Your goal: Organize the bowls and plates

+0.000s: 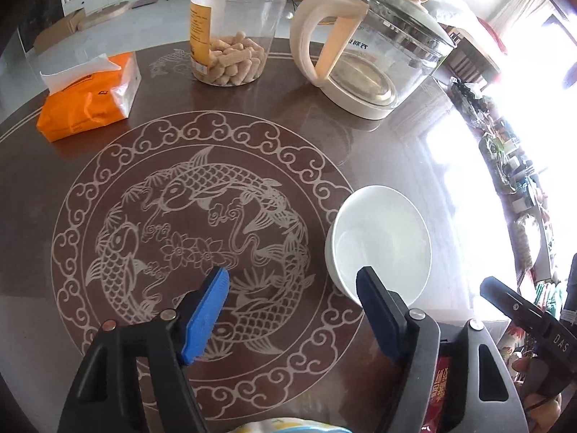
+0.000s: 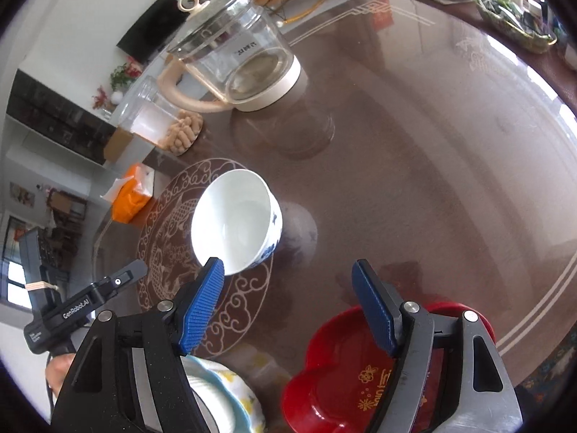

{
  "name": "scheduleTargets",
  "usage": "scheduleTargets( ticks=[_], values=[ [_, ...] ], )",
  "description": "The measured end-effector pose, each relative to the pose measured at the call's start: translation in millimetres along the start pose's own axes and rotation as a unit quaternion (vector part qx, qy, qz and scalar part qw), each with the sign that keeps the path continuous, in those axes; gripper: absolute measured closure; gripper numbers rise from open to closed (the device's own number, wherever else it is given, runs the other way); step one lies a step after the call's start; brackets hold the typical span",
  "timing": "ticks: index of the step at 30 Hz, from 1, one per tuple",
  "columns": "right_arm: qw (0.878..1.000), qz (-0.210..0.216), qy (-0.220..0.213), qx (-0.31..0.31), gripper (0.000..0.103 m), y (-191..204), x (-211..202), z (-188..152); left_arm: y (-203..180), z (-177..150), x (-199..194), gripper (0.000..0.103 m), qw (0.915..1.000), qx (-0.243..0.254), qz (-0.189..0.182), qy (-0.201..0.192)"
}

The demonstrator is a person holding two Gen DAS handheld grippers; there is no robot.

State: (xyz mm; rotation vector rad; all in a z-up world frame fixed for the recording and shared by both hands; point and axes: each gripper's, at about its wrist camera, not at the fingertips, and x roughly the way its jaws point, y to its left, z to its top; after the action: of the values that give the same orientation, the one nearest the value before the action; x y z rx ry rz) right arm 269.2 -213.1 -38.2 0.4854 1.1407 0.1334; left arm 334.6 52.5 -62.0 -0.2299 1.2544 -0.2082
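Note:
A white bowl with blue pattern (image 1: pixel 380 243) (image 2: pixel 236 222) stands upright on the brown round table. My left gripper (image 1: pixel 294 285) is open and empty, its right finger just in front of the bowl's near rim. My right gripper (image 2: pixel 288 278) is open and empty, its left fingertip close to the bowl's near rim. A red flower-shaped plate (image 2: pixel 339 379) lies on the table under the right gripper. A plate with a light blue rim and yellow print (image 2: pixel 230 393) lies at the bottom left; its edge shows in the left wrist view (image 1: pixel 295 425).
A glass kettle with cream handle (image 1: pixel 368 54) (image 2: pixel 238 61), a clear snack jar (image 1: pixel 234 29) (image 2: pixel 162 119) and an orange tissue pack (image 1: pixel 86 97) (image 2: pixel 131 195) stand at the table's far side. A tray of clutter (image 2: pixel 512 11) sits at the far edge.

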Motion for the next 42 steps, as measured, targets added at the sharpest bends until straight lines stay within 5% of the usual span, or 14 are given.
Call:
scheduleTargets(
  ticks=[5,9,12,20,30,42],
  values=[
    [0.999,-0.02,0.02,-0.038,0.051,16.1,34.6,14.3,-9.8,9.0,30.8,0.051,0.9998,-0.007,-0.004,0.017],
    [0.998,-0.03,0.031,-0.055,0.056,21.8,58.9,21.6,-11.6,10.2,38.4,0.063,0.9999,-0.007,-0.003,0.009],
    [0.996,-0.041,0.034,-0.066,0.074,24.8,69.3,22.8,-12.9,11.6,40.1,0.071,1.0,-0.008,-0.006,-0.002],
    [0.996,-0.031,0.041,-0.067,0.094,25.8,78.0,22.8,-23.3,11.1,52.7,0.096,0.9995,-0.006,-0.031,-0.001],
    [0.995,-0.016,0.022,-0.099,0.093,45.5,38.0,5.2,-24.7,-17.6,-4.1,0.096,0.9985,0.004,-0.052,-0.019],
    [0.985,0.077,0.042,-0.149,0.092,91.3,-47.7,-97.3,-0.9,-147.3,-142.5,0.096,0.9945,0.034,-0.019,-0.097]
  ],
)
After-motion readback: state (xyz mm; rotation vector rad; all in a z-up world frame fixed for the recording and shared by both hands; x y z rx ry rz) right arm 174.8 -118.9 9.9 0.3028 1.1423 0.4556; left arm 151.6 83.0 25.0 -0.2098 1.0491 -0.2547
